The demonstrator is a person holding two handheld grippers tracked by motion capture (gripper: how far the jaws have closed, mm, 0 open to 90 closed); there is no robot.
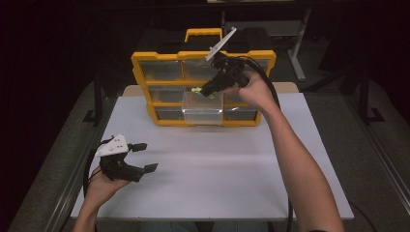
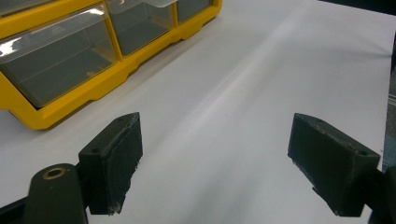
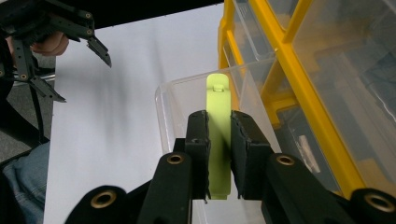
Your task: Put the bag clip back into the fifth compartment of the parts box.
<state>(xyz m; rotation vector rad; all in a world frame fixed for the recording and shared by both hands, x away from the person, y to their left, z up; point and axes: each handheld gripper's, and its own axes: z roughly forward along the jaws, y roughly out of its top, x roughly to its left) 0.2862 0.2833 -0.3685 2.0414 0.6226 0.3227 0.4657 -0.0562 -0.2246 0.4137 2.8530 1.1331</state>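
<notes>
A yellow drawer cabinet (image 1: 203, 55) with clear drawers stands at the back of the white table (image 1: 217, 169). Its middle drawer (image 1: 203, 112) in the bottom row is pulled out. My right gripper (image 1: 205, 91) hovers over that open drawer (image 3: 187, 88), shut on a flat lime-green strip (image 3: 219, 135) that points down into it. The green strip (image 1: 197, 90) shows as a small patch at the jaw tips in the high view. My left gripper (image 1: 145, 157) rests low over the table's front left, open, with nothing between its pads (image 2: 116, 158).
The cabinet's lower left drawers (image 2: 60, 56) sit closed beside the left gripper's view. A black handle frame (image 1: 203, 34) tops the cabinet. Bare white table (image 2: 224, 116) stretches between the left gripper and the cabinet. Dark floor and table legs surround the table.
</notes>
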